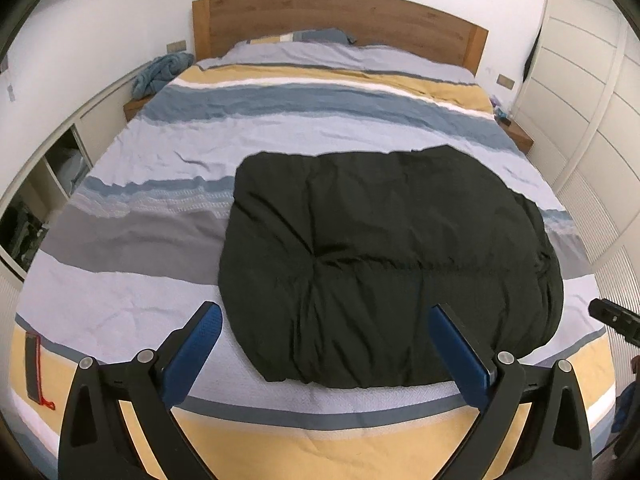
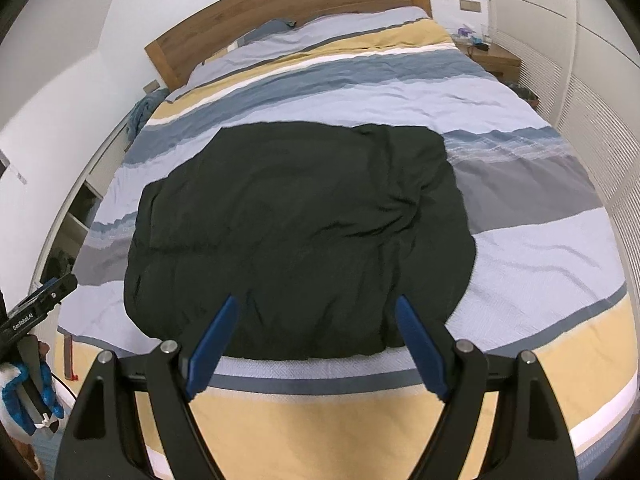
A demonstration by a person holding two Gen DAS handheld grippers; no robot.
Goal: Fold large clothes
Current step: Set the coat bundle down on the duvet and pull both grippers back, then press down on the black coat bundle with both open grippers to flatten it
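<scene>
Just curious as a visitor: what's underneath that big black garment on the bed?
The black garment lies on a striped bedspread. Stripes run under it; whatever else it covers is hidden.

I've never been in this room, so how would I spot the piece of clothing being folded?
Find the wide bed with the wooden headboard and striped cover. On its near half lies the black garment, folded into a puffy, rounded block. It is the only dark, plain thing on the pale blue, grey and yellow stripes.

Even indoor light, sharp, fisheye-warped edges
</scene>
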